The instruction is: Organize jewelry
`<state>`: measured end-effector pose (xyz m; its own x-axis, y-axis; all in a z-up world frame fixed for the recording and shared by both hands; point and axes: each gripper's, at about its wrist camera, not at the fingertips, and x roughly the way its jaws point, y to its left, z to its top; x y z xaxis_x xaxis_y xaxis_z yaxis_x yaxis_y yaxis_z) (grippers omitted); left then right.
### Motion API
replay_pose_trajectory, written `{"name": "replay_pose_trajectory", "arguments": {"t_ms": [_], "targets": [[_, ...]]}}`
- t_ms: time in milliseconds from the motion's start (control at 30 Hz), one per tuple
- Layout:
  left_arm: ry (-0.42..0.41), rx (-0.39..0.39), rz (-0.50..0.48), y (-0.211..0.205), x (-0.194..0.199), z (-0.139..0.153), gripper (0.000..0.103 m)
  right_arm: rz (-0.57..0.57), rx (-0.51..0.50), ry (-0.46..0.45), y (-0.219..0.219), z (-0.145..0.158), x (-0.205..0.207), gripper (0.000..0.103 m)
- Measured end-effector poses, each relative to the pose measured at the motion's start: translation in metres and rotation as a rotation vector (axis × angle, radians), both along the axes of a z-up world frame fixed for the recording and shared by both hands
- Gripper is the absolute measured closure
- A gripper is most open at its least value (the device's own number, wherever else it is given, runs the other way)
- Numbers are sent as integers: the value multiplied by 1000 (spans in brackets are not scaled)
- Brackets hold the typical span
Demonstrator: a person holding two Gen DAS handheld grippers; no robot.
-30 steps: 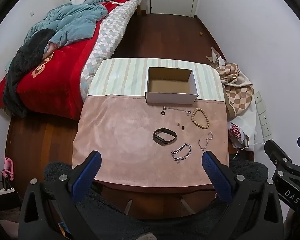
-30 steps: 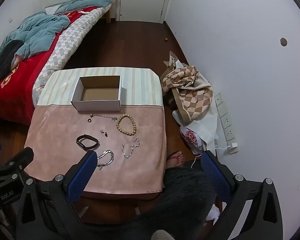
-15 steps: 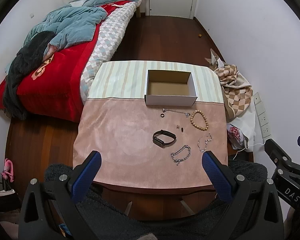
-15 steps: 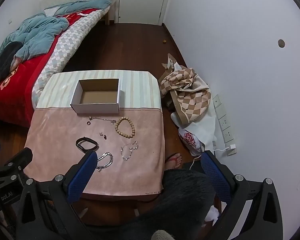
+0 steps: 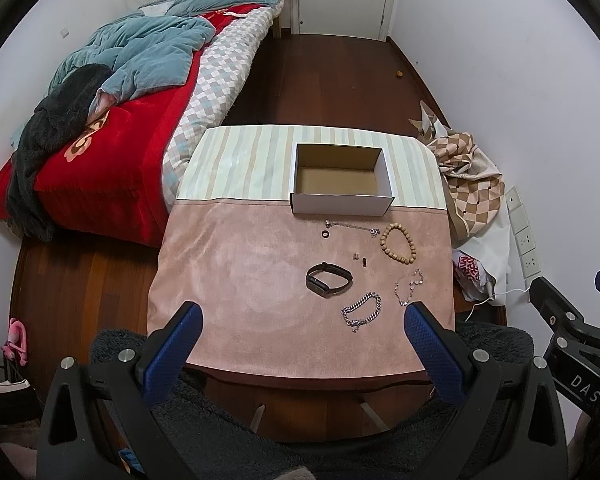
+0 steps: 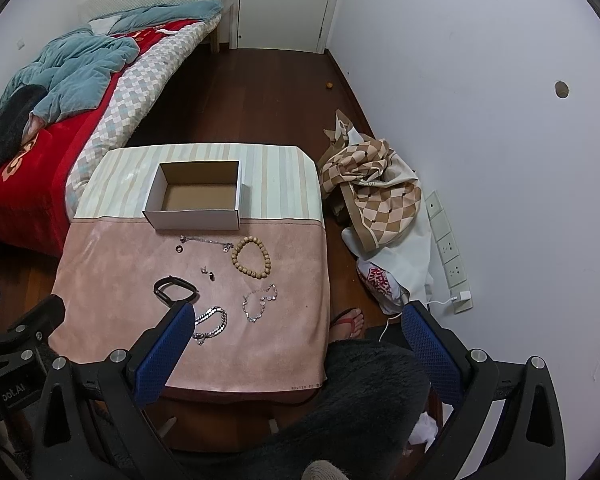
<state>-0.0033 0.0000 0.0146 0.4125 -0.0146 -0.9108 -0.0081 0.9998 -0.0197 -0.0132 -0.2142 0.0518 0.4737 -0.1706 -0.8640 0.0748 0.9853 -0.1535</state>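
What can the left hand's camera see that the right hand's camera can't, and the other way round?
Only the left view shows the pink toy on the floor. Only the right view shows a foot in a sandal and a round hole in the wall. Both show the open box, the bead bracelet, the black band and the bed.

"DAS" shows on the right tool (image 5: 576, 356); other lettering is illegible.

An open white cardboard box (image 5: 341, 184) sits beyond a wooden bead bracelet (image 5: 398, 237), black smart band (image 5: 329, 279) and what look like silver chain bracelets (image 5: 362, 312) on the pink suede-like tablecloth (image 5: 240, 280).
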Motion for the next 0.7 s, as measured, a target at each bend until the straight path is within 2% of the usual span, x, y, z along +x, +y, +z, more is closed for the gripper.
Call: {"name": "replay_pose_trajectory", "arguments": {"t_ms": [700], "targets": [[-10, -1, -1, 0, -1, 5, 0, 4, -1, -10, 2, 7, 0, 0]]}}
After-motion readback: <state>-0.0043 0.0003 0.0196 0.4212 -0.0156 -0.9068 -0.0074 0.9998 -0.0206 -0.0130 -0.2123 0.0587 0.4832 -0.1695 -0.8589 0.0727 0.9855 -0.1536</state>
